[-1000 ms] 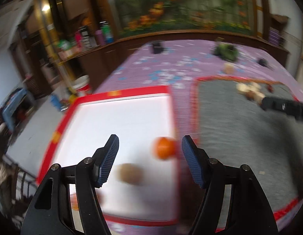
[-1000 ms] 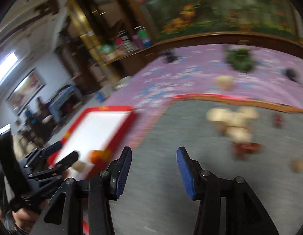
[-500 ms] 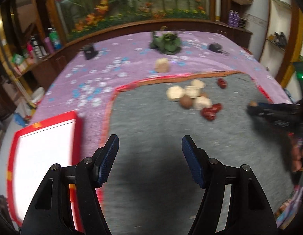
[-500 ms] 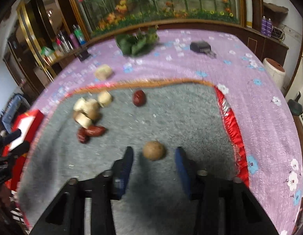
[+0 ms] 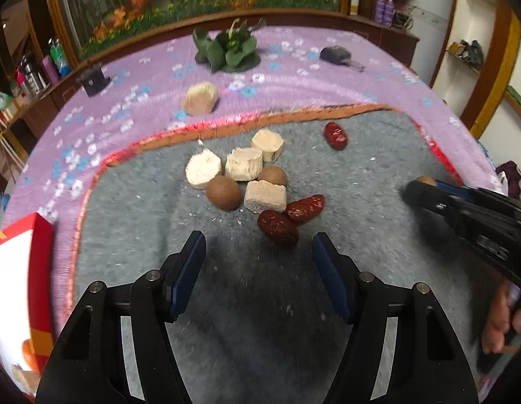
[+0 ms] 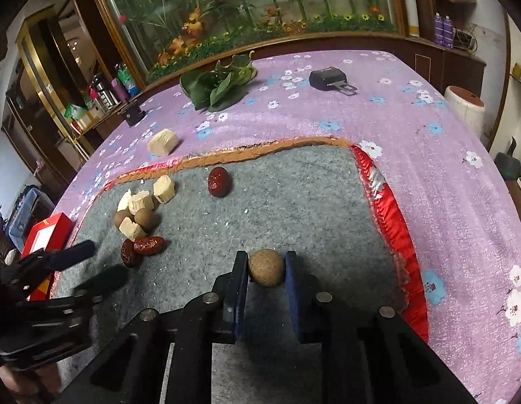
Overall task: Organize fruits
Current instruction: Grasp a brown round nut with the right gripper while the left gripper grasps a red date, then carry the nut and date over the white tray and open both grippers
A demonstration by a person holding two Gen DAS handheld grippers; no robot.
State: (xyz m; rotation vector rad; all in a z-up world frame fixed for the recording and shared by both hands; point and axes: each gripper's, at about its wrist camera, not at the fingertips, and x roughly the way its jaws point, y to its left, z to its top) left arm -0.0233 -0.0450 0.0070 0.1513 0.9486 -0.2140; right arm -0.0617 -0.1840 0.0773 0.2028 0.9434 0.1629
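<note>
The right gripper's fingers (image 6: 292, 279) have just closed onto the brown fruit (image 6: 266, 267) on the grey mat (image 6: 294, 202) — first pick secured. The left gripper (image 5: 259, 262), fingers apart and empty, has swung from the tray (image 5: 41, 256) at nine o'clock toward the dates (image 5: 277, 227) at twelve.

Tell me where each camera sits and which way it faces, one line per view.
Left wrist: on the left tool, jaws open and empty, facing down at the red dates on the grey mat; a hand shows at right.
Right wrist: on the right tool, looking down at the brown round fruit it grips.
Shared: each sees the other tool, the mat and the leafy greens.
</note>
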